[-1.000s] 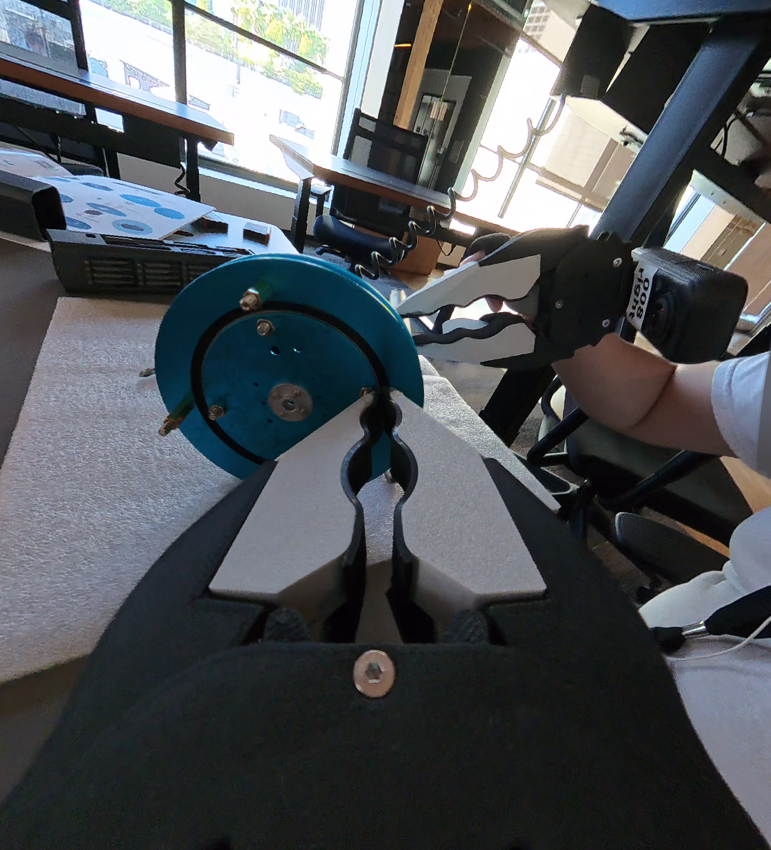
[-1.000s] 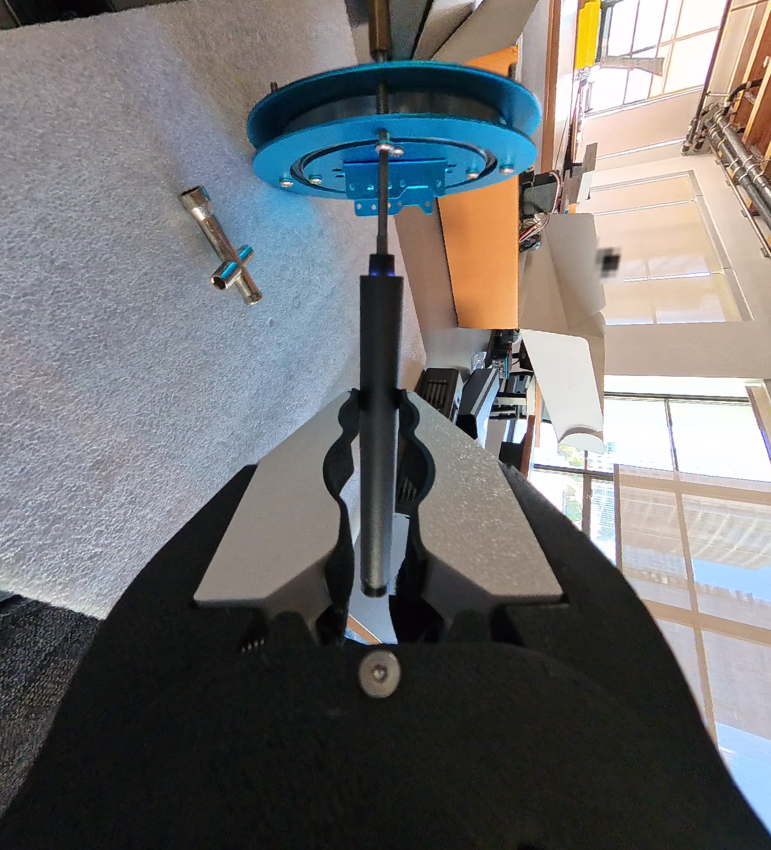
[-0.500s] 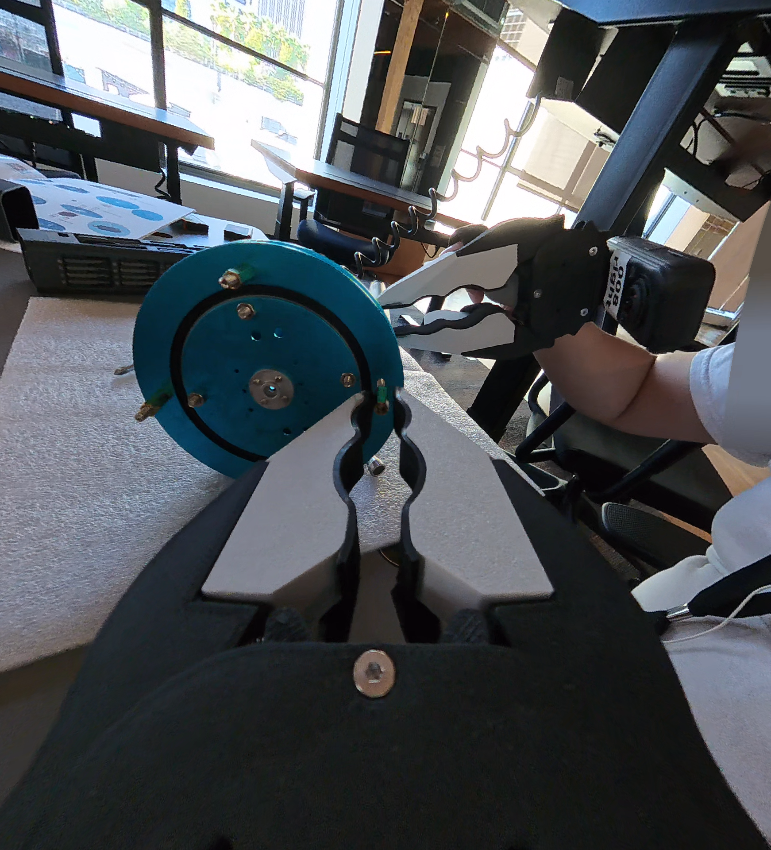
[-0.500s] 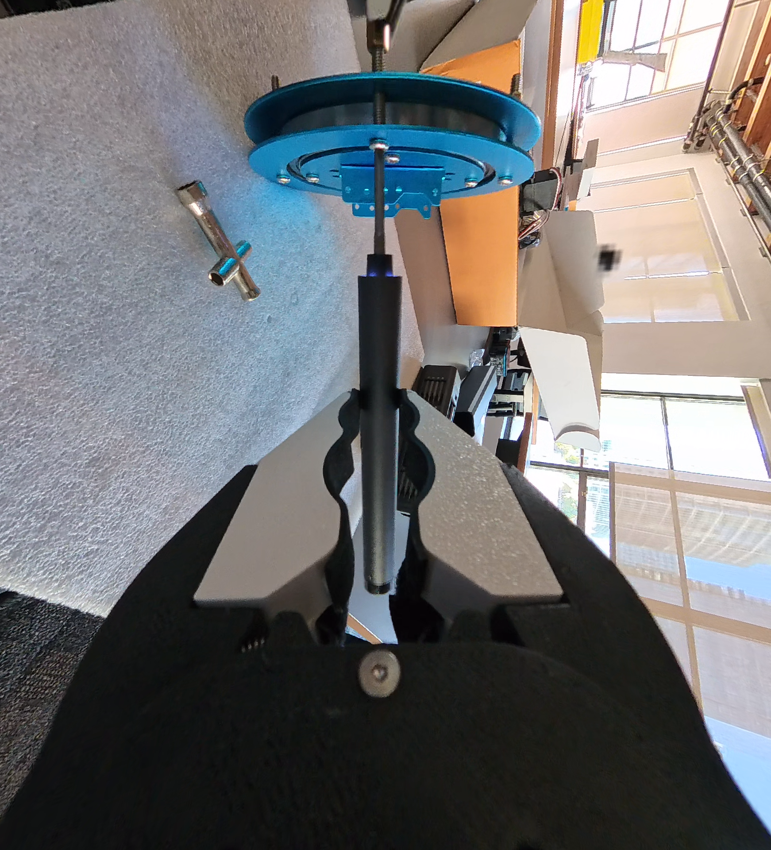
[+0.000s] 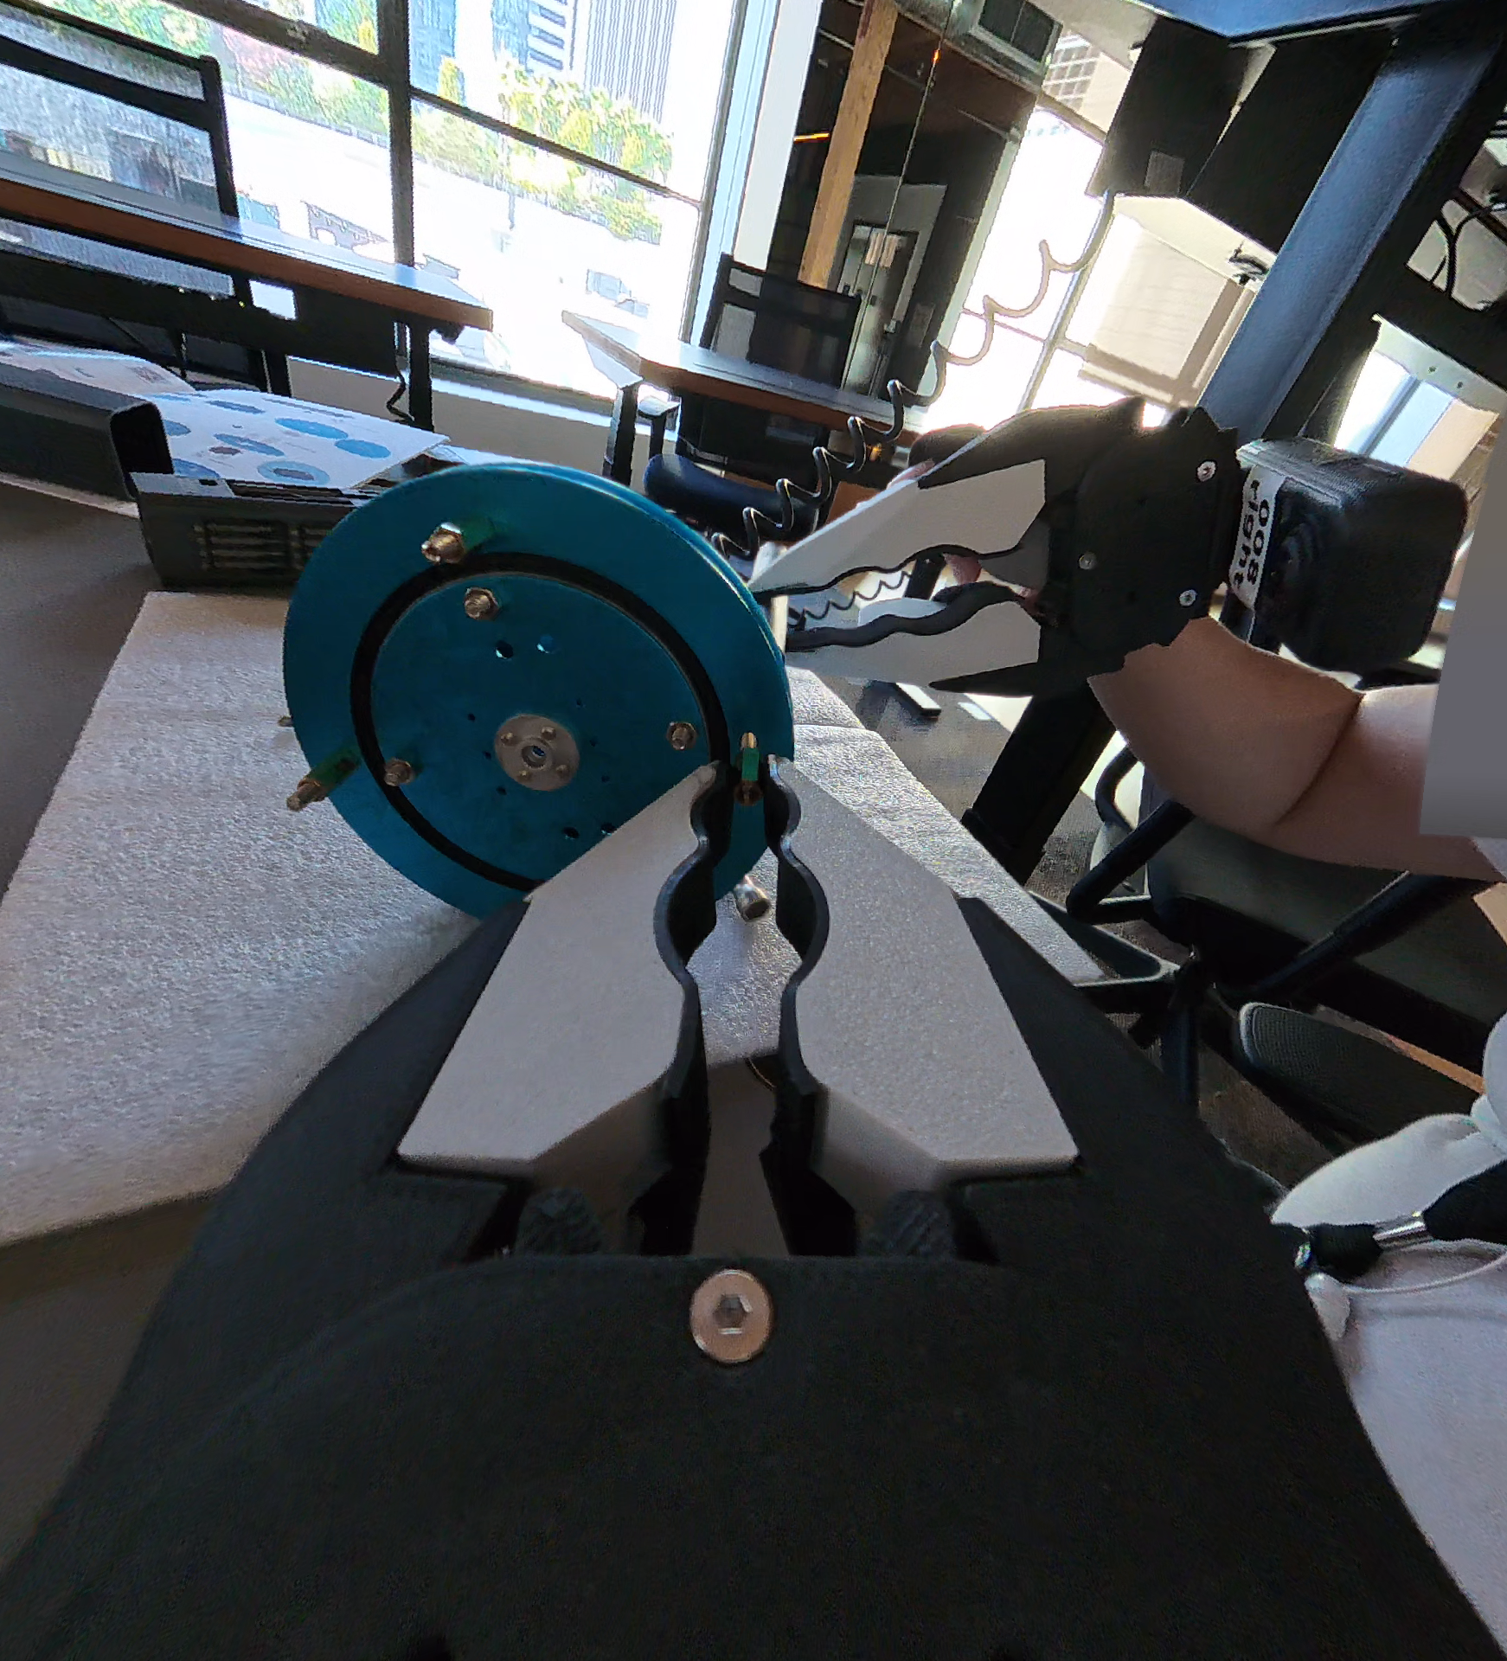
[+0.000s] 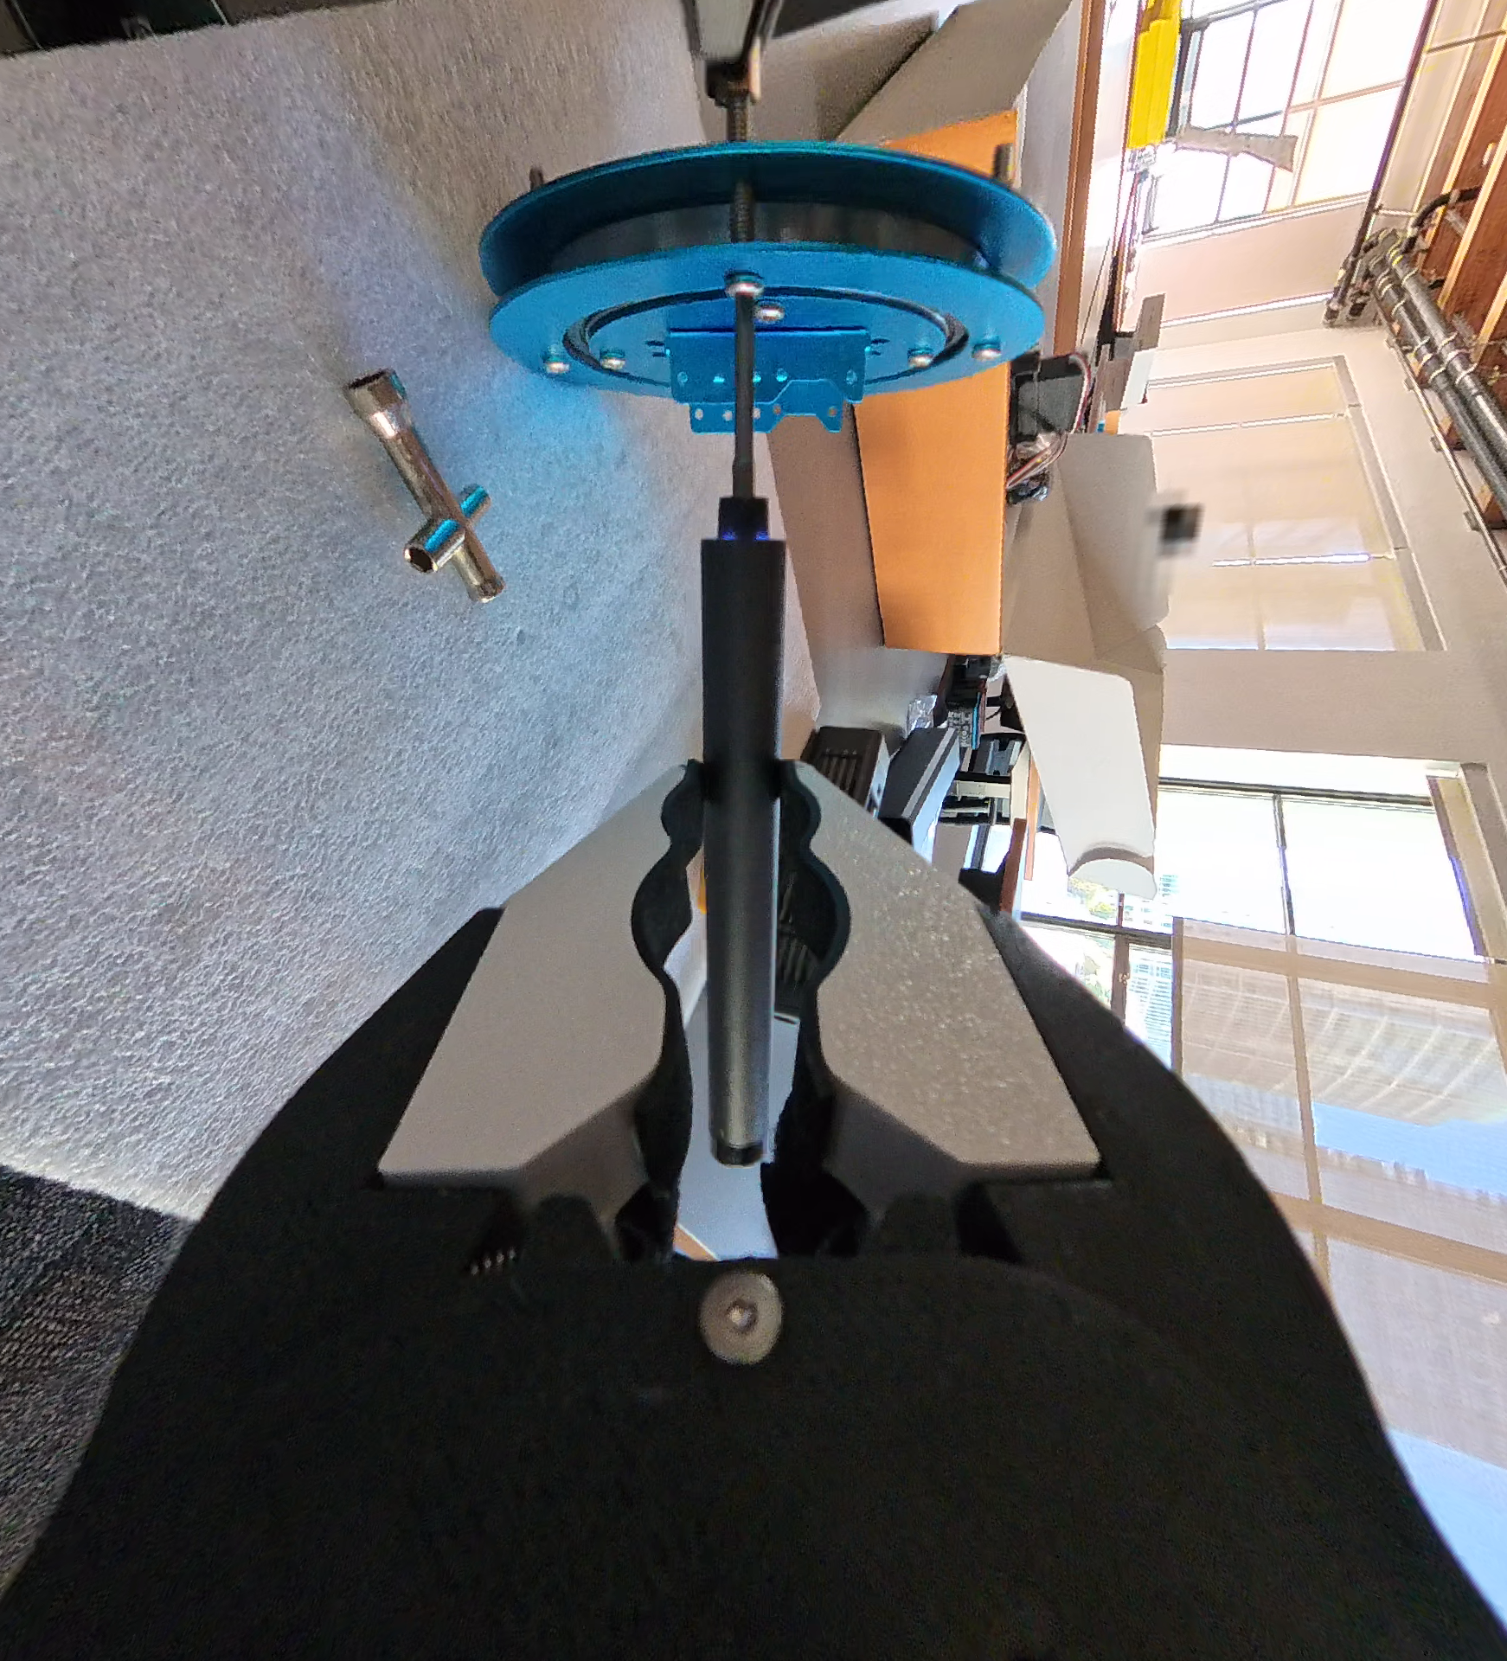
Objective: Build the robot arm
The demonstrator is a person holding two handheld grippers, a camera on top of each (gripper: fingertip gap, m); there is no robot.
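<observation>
A blue metal disc point(image 5: 534, 701) stands on its edge on a white foam mat point(image 5: 148, 899), with brass and green standoffs sticking out of its face. My left gripper point(image 5: 745, 773) is shut on one green standoff point(image 5: 745, 764) at the disc's lower right rim. My right gripper point(image 6: 739, 782) is shut on a dark slim screwdriver point(image 6: 739, 719). Its bit rests on a screw point(image 6: 743, 286) on the other face of the disc point(image 6: 552, 306), above a small blue bracket point(image 6: 768, 368). The right gripper also shows in the left wrist view point(image 5: 777, 616), beside the disc's right edge.
A chrome cross wrench point(image 6: 426, 503) lies on the foam mat point(image 6: 193, 719) left of the disc. A black box point(image 5: 229, 530) and a printed sheet point(image 5: 282, 440) sit behind the mat. A person's forearm point(image 5: 1271, 764), a dark table leg point(image 5: 1325, 270) and chairs are at the right. One gripper's finger ends stand about 11 centimeters off the other's. My right gripper's tips are some 8 centimeters from the chrome cross wrench point(image 6: 426, 503).
The left gripper's view has shifted slightly, so the green standoff now shows between its tips. The screwdriver bit stays on the same screw. The disc has hardly moved.
</observation>
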